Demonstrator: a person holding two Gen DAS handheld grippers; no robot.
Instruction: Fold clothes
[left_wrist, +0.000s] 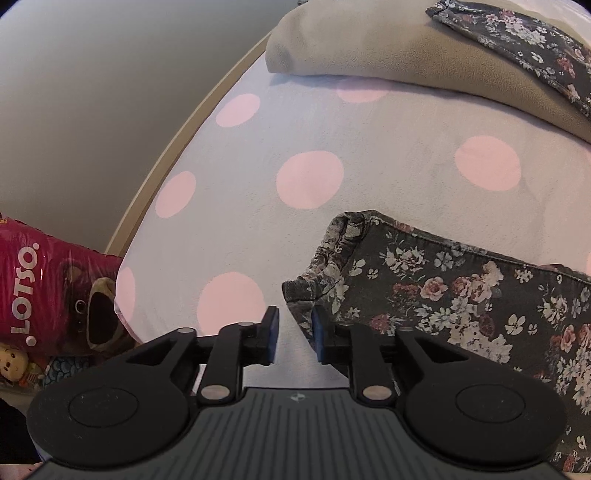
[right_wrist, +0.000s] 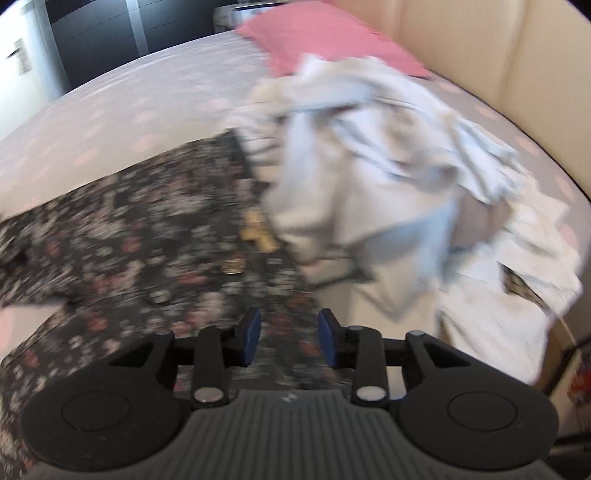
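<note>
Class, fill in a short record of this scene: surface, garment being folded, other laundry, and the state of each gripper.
surface: spotted bed sheet
garment: floral trousers, lying flat on the sheet
other laundry: pale heap beside the trousers; beige fabric
left gripper: open, at the trouser hem, holding nothing
right gripper: open, above the trousers; view blurred

Soft, even daylight fills both my views, with only faint shadows. My left view is sharp; its fisheye bends the bed's edge (left_wrist: 177, 147) into a curve and darkens the corners. My right view is smeared with motion blur: the floral garment (right_wrist: 147, 236) and pale clothes pile (right_wrist: 369, 184) lack detail, though my right claw (right_wrist: 290, 341) stays crisp.
</note>
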